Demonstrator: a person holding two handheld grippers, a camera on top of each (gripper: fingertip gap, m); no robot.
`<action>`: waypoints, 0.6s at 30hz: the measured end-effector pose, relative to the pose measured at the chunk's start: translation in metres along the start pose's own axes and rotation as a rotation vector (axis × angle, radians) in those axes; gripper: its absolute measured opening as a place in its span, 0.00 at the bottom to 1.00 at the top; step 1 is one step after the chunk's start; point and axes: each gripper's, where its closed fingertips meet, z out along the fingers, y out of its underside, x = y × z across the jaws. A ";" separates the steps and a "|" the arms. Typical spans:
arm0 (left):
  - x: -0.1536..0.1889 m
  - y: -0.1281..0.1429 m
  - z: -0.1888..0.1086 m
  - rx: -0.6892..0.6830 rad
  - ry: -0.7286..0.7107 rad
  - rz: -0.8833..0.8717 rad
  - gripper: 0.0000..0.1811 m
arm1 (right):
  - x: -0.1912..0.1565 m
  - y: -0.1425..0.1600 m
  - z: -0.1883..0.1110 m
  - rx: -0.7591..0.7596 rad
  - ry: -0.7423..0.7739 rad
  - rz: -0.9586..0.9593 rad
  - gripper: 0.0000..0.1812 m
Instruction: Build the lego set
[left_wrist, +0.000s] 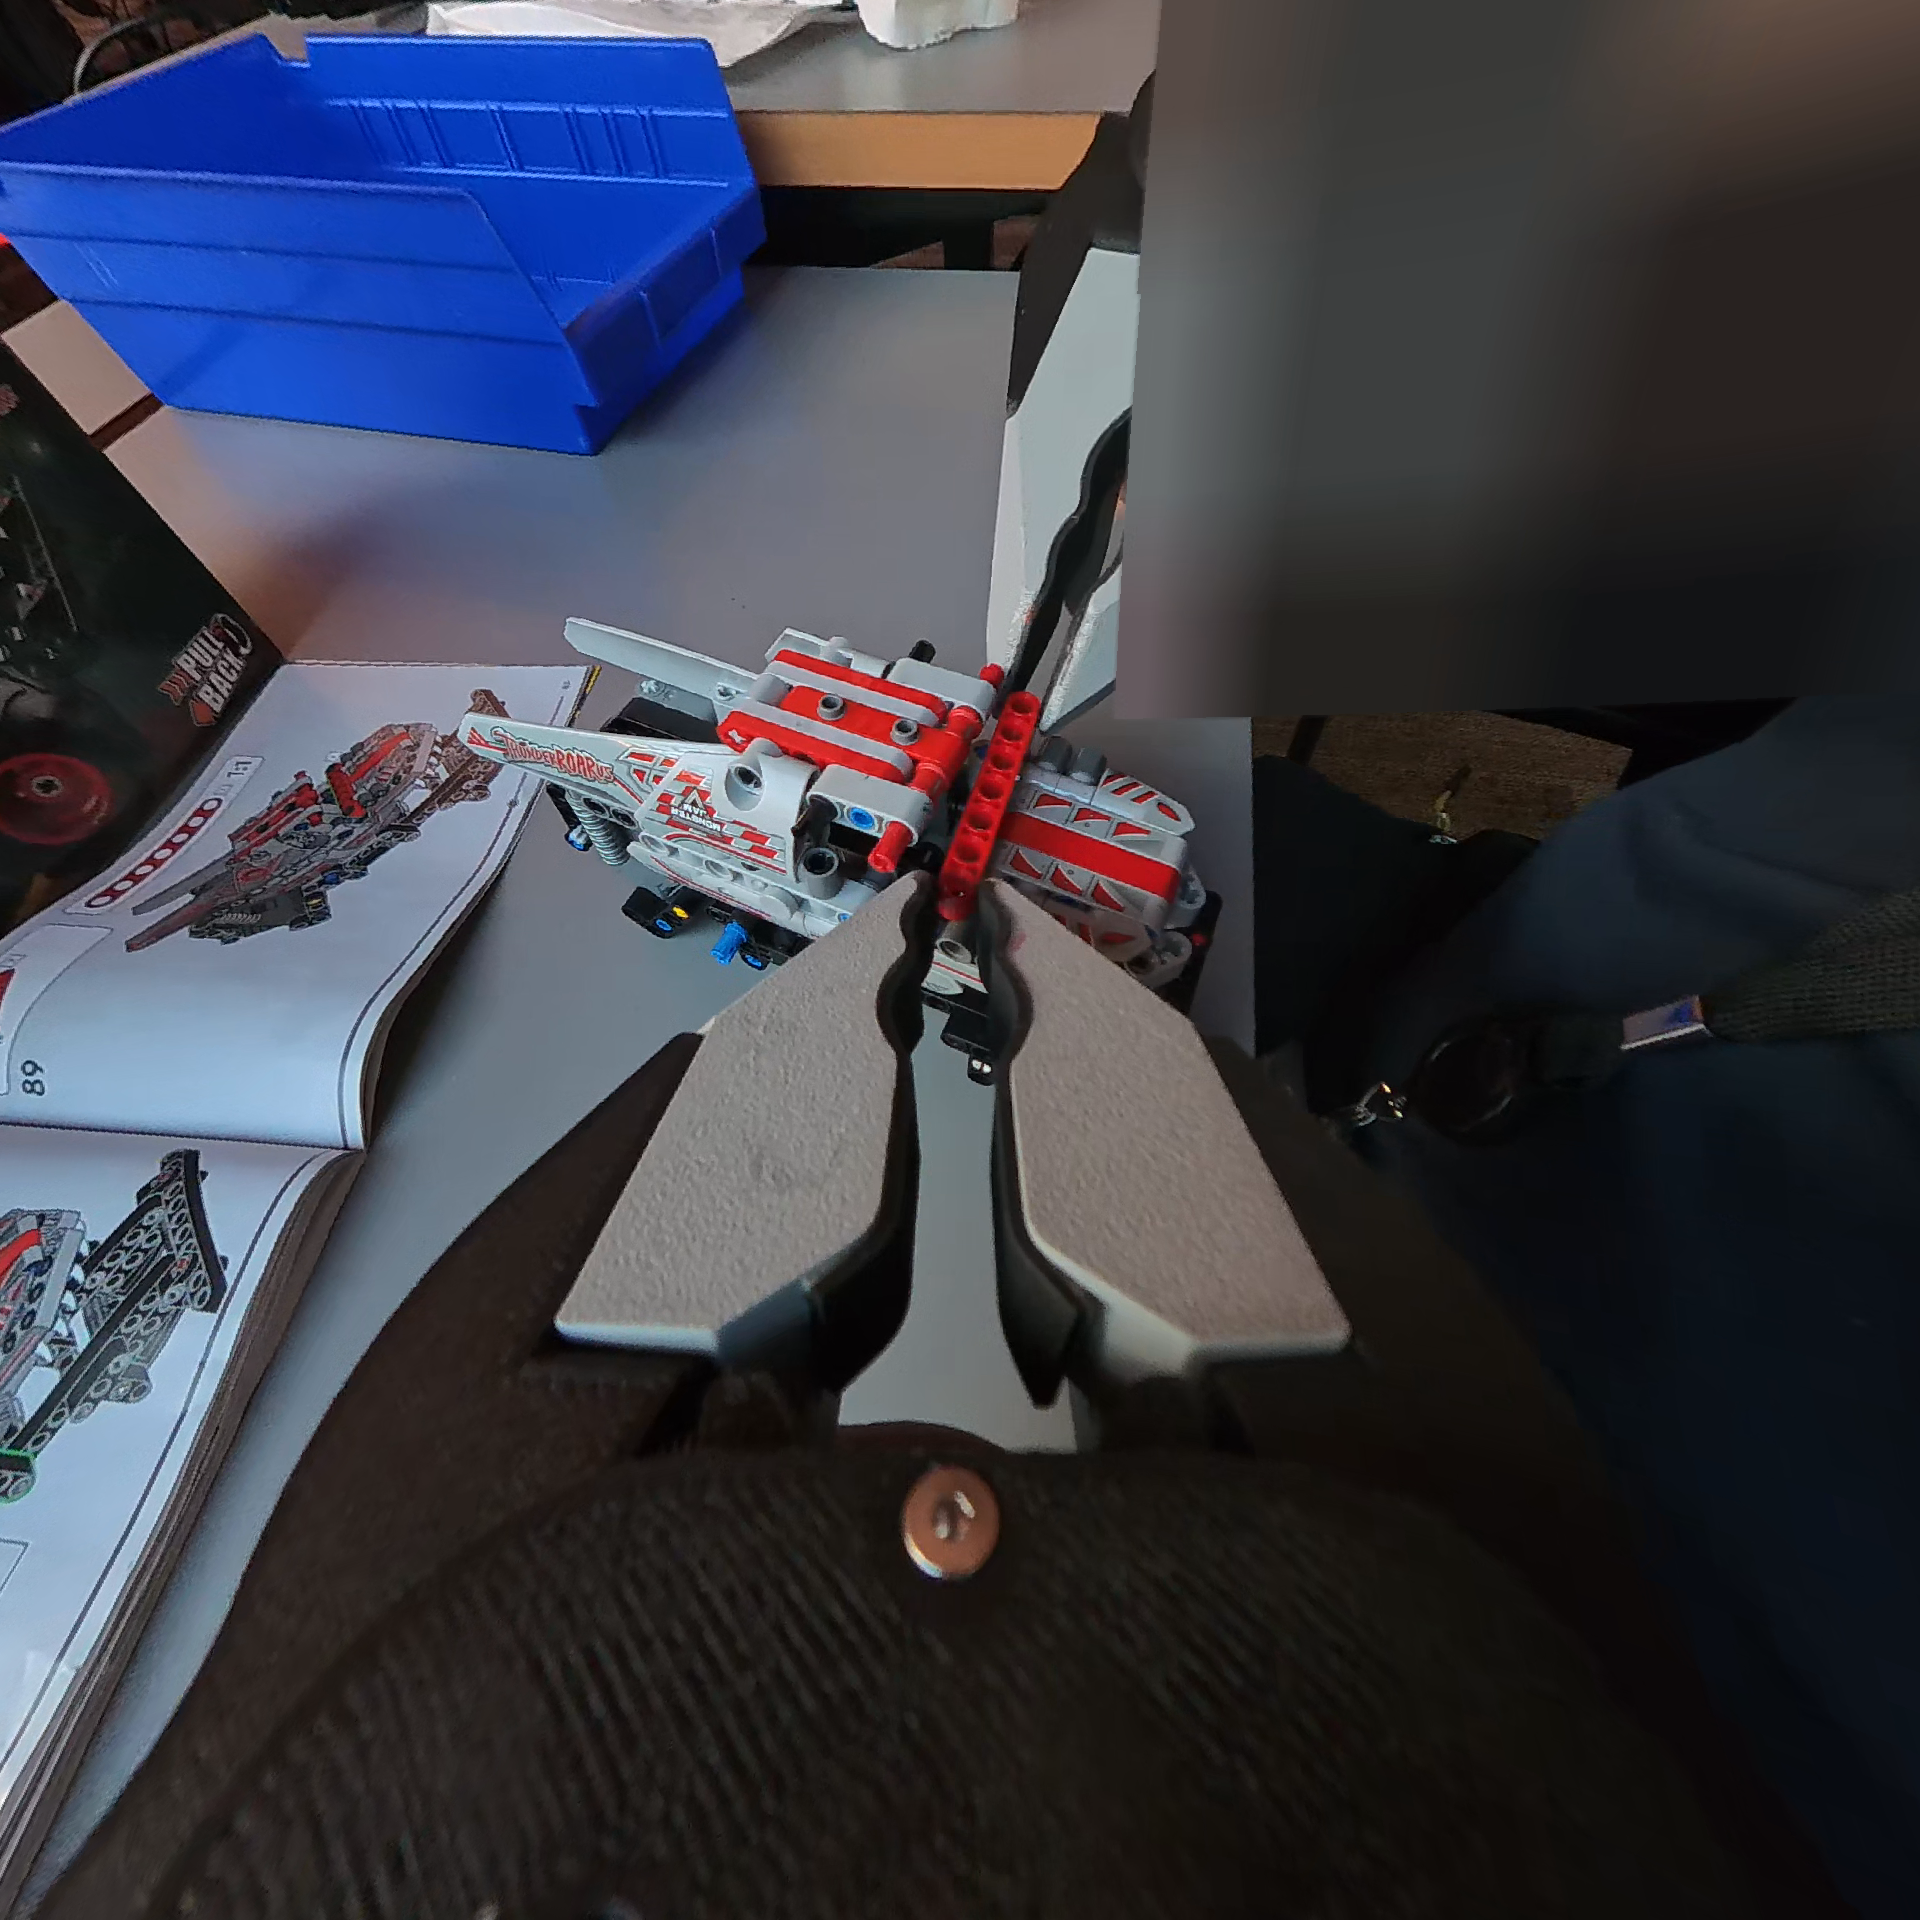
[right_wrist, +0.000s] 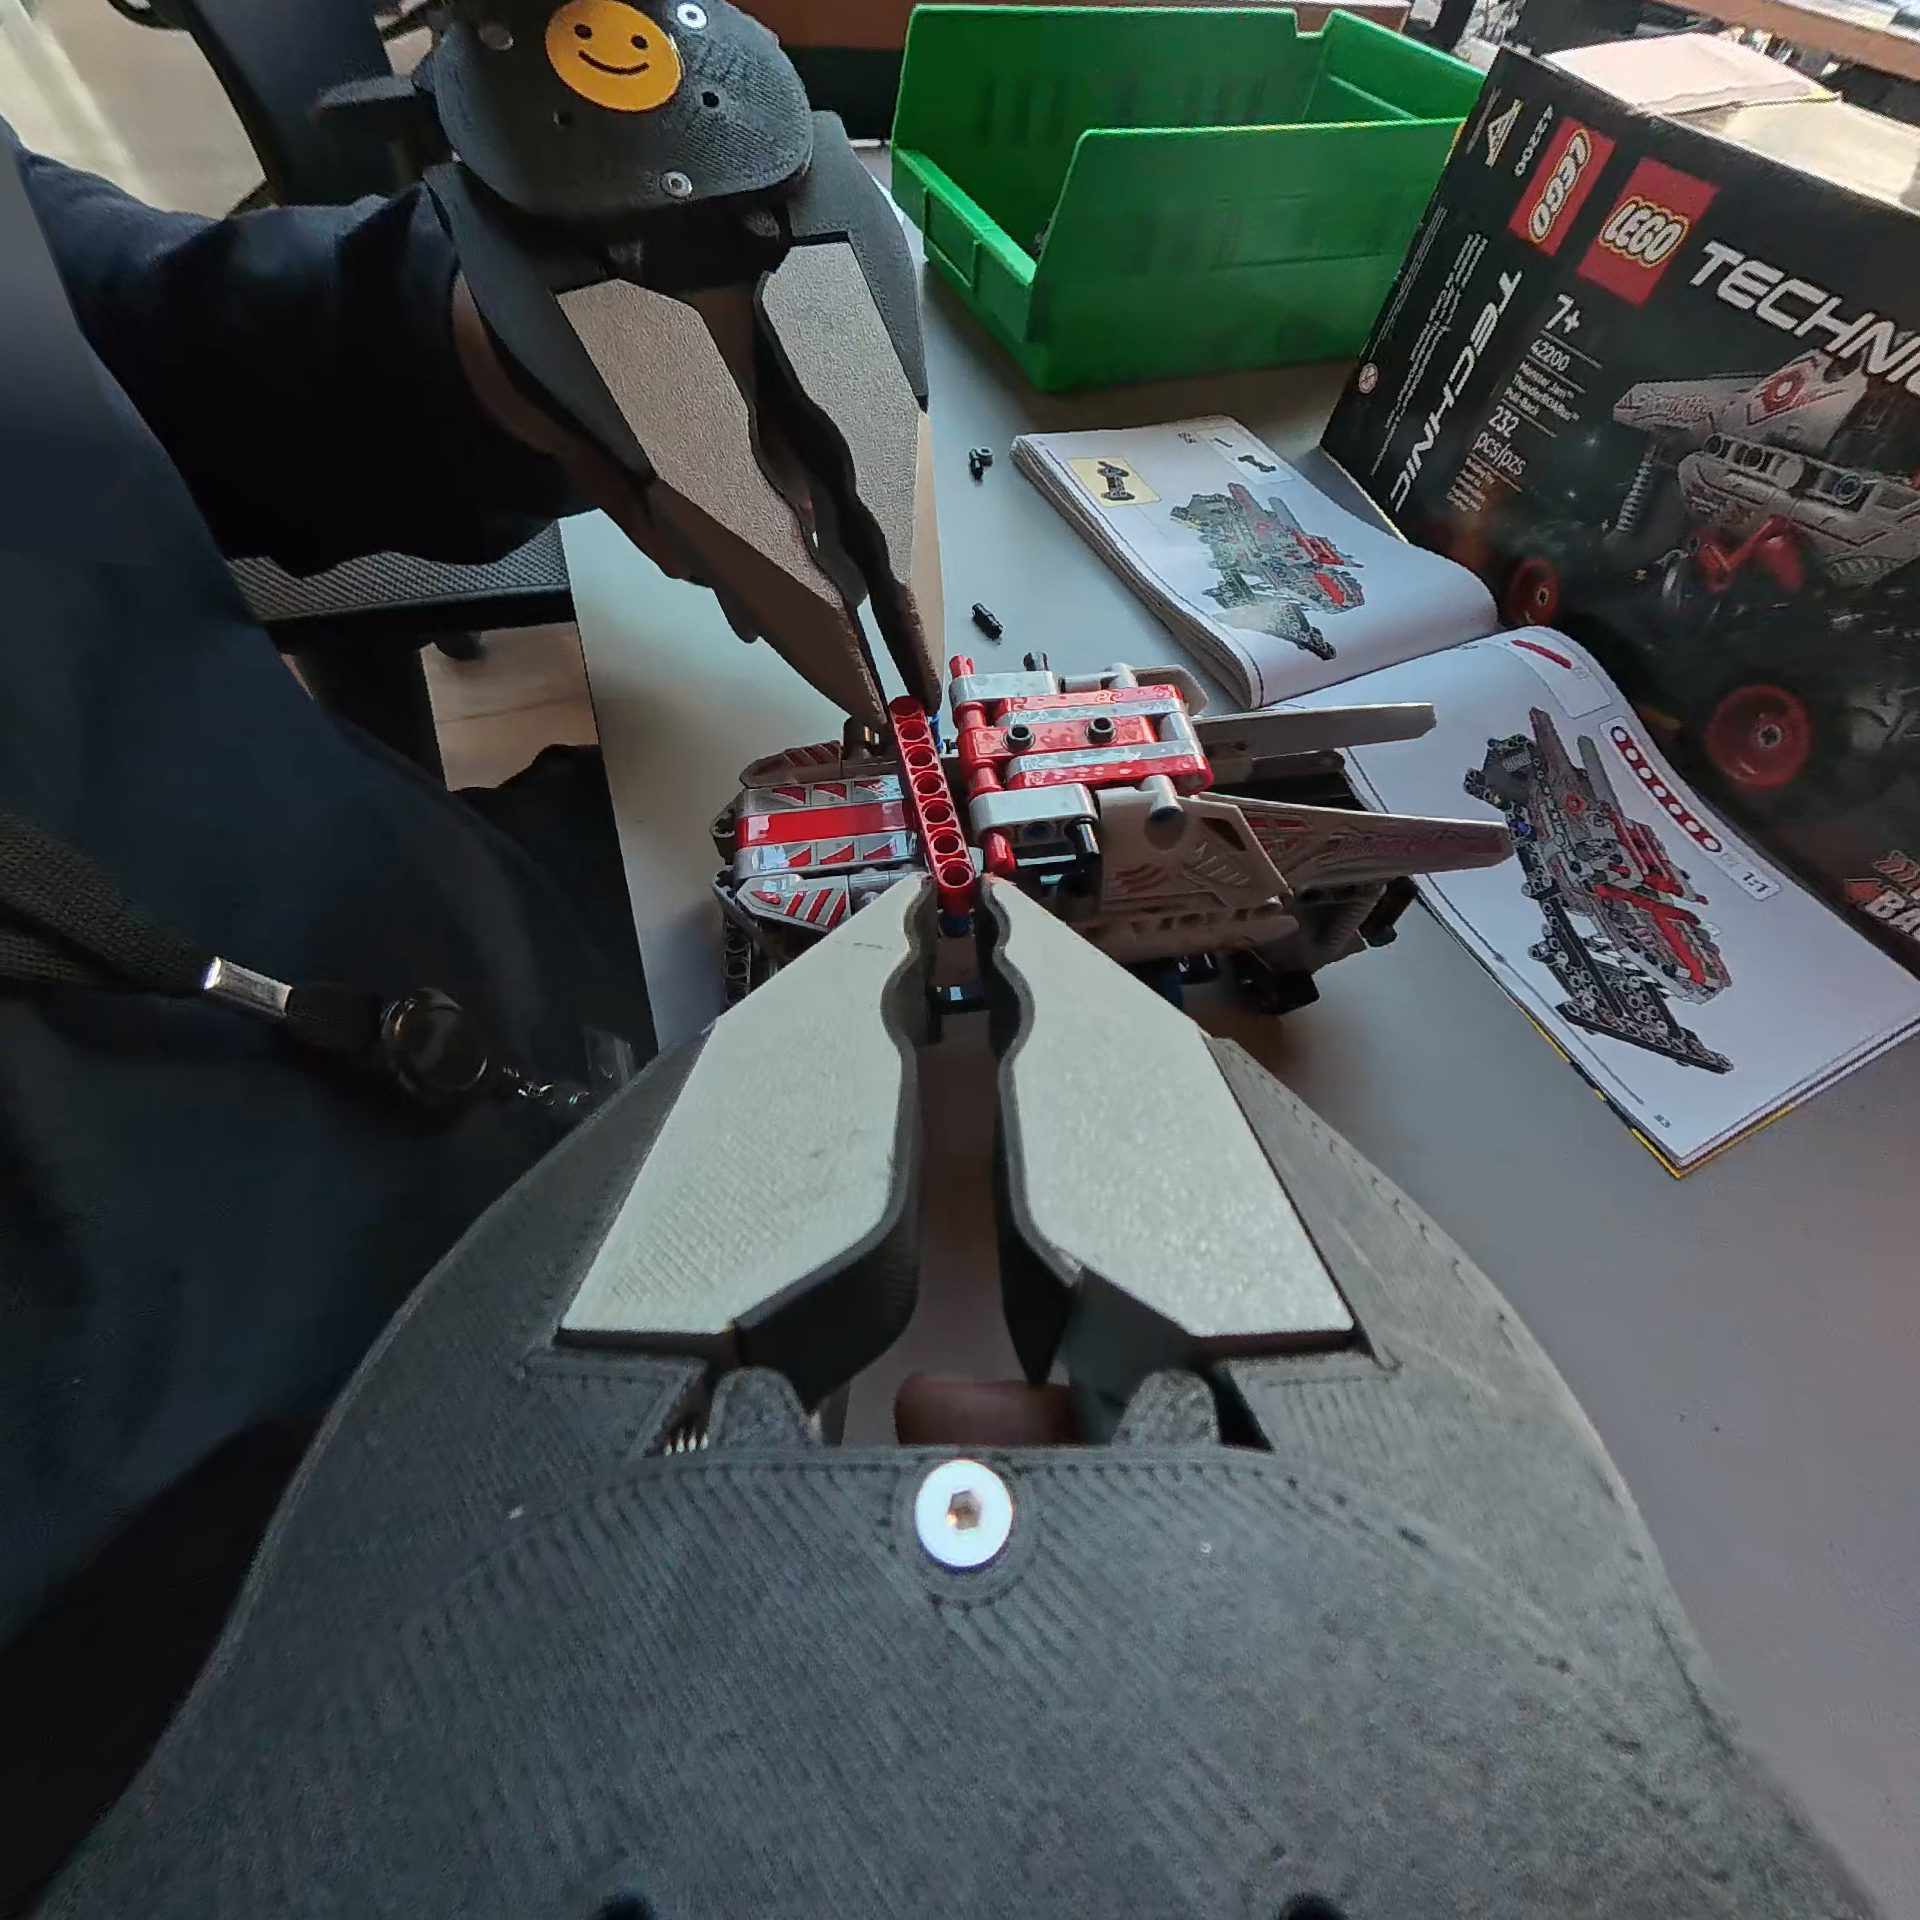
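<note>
A grey and red lego vehicle model (left_wrist: 831, 800) lies on the grey table (left_wrist: 623, 499). It also shows in the right wrist view (right_wrist: 1101, 831). A long red beam with holes (left_wrist: 987, 800) lies across the top of the model. My left gripper (left_wrist: 956, 906) is shut on the beam's near end. My right gripper (left_wrist: 1039, 649) reaches in from the far side and touches the beam's other end. In the right wrist view my right gripper (right_wrist: 951, 896) is shut on the near end of the red beam (right_wrist: 935, 800), and my left gripper (right_wrist: 902, 698) pinches the far end.
A blue bin (left_wrist: 395, 229) stands at the back left. An open instruction booklet (right_wrist: 1621, 862) lies beside the model, with the lego box (right_wrist: 1662, 416) and a green bin (right_wrist: 1164, 208) behind. Two small black pins (right_wrist: 987, 620) lie on the table. A person's dark sleeve (right_wrist: 260, 343) is close by. Spacing between my two grippers at the tips: around 4 cm.
</note>
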 end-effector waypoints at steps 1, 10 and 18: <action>0.000 0.000 0.000 0.002 0.002 -0.004 0.02 | 0.000 0.000 0.000 0.001 0.002 -0.012 0.02; -0.004 -0.002 0.002 0.013 -0.012 -0.021 0.02 | 0.000 0.000 -0.002 -0.010 0.038 -0.075 0.02; -0.006 -0.005 0.000 0.023 -0.034 -0.020 0.02 | 0.002 -0.001 -0.001 -0.001 0.045 -0.080 0.02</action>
